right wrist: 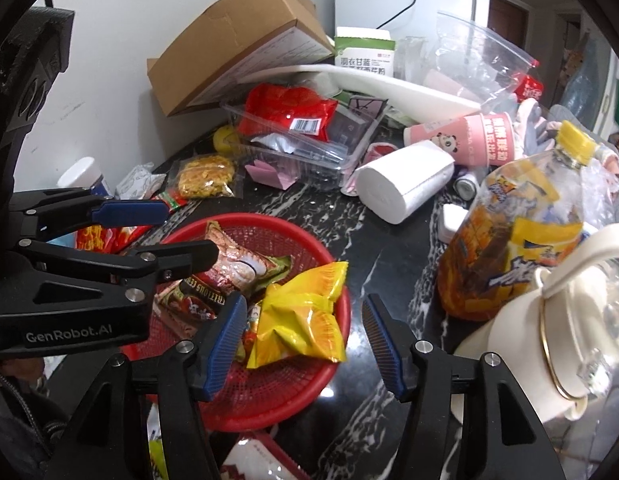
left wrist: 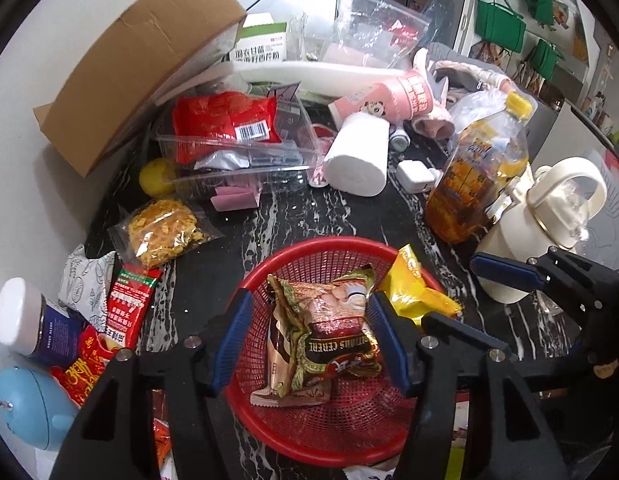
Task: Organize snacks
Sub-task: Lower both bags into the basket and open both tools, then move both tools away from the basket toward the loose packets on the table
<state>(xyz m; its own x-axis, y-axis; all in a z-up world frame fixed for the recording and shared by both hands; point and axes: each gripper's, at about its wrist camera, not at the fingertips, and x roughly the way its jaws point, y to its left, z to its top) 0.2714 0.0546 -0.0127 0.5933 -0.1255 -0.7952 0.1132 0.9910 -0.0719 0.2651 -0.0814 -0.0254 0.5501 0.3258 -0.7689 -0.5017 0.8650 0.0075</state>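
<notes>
A red mesh basket (left wrist: 349, 432) (right wrist: 269, 396) sits on the black marble table. In it lie a brown cereal packet (left wrist: 333, 336) (right wrist: 237, 268) and a yellow snack bag (left wrist: 413, 292) (right wrist: 301, 316). My left gripper (left wrist: 309, 340) is open above the basket, its fingers either side of the cereal packet without holding it. My right gripper (right wrist: 305, 340) is open and empty over the basket's right rim, above the yellow bag. Loose snacks lie to the left: a clear bag of yellow crisps (left wrist: 161, 232) (right wrist: 205, 176), a red sachet (left wrist: 127, 304) and a white patterned packet (left wrist: 85, 280).
A clear tray (left wrist: 237, 160) holds a red bag (left wrist: 225, 120). A toilet roll (left wrist: 357, 156), pink cup (left wrist: 385, 96), yellow-capped bottle (left wrist: 477, 176) and cream kettle (left wrist: 549, 224) stand right. A cardboard box (left wrist: 137, 64) leans at the back wall. A jar (left wrist: 29, 320) stands left.
</notes>
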